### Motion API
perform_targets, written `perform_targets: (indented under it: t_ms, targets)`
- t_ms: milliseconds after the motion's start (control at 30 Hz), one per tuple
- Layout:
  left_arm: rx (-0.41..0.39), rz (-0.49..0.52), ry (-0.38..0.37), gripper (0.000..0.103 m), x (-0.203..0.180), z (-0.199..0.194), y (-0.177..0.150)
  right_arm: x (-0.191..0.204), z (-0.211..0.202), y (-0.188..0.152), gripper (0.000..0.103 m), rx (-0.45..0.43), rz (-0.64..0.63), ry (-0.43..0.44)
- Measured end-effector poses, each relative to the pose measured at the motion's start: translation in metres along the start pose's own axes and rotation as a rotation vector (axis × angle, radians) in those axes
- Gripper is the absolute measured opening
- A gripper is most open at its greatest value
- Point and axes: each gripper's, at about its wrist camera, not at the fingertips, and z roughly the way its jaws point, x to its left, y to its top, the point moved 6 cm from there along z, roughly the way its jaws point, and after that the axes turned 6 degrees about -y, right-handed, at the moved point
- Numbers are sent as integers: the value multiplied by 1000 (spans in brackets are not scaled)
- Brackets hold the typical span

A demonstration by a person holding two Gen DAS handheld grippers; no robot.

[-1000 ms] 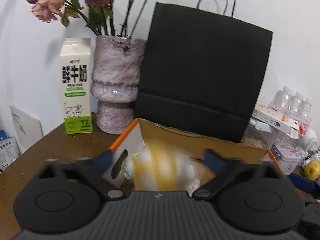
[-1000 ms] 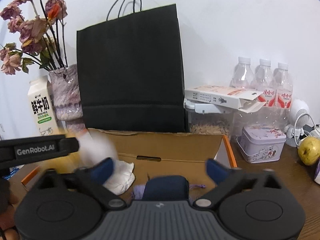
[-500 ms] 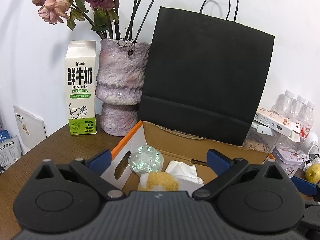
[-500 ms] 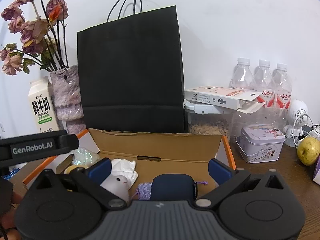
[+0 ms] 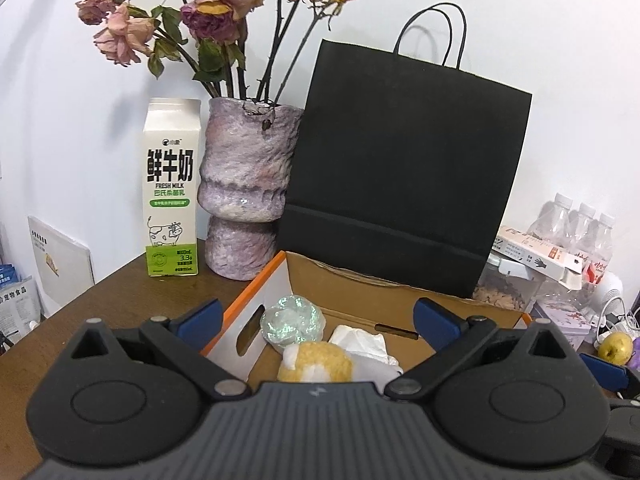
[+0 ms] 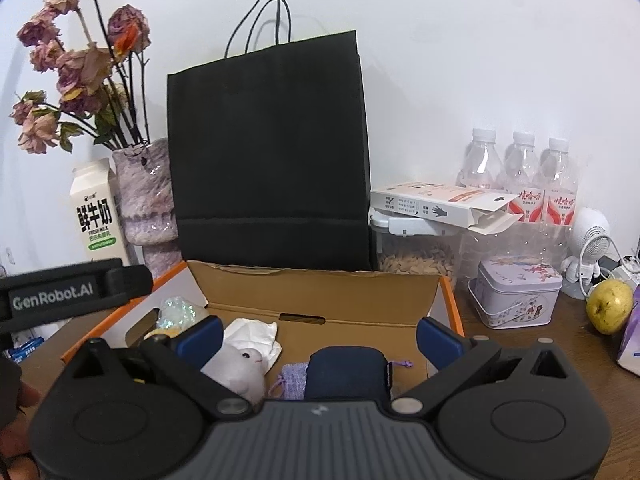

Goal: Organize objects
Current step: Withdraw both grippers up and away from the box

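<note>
An open cardboard box [image 5: 360, 300] [image 6: 320, 292] with orange-edged sides sits on the brown table. It holds an iridescent ball [image 5: 291, 322] [image 6: 176, 314], a yellow-and-white plush [image 5: 316, 362], crumpled white paper [image 5: 360, 342] [image 6: 252, 334], a white plush bird [image 6: 240, 368], a lilac pouch [image 6: 292, 378] and a dark blue case [image 6: 346, 374]. My left gripper [image 5: 316, 316] is open and empty above the box's left end. My right gripper [image 6: 320, 338] is open and empty above the box's middle.
A black paper bag [image 5: 400, 176] [image 6: 268, 160] stands behind the box. A milk carton [image 5: 171, 188] and a vase of dried roses [image 5: 244, 188] stand at the back left. Bottles [image 6: 520, 176], a glove box [image 6: 440, 208], a tin [image 6: 516, 298] and a yellow-green fruit [image 6: 610, 306] are on the right.
The yellow-and-white plush, blurred between my left fingers a second ago, now lies in the box. My left gripper has risen and drawn back. My right gripper has hardly moved.
</note>
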Motion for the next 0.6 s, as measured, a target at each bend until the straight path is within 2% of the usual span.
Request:
perform_targets:
  t_ms: [600]
  targets:
    - [-47, 25, -29, 103, 7, -55, -19, -10, -53, -21, 103, -56, -50, -6]
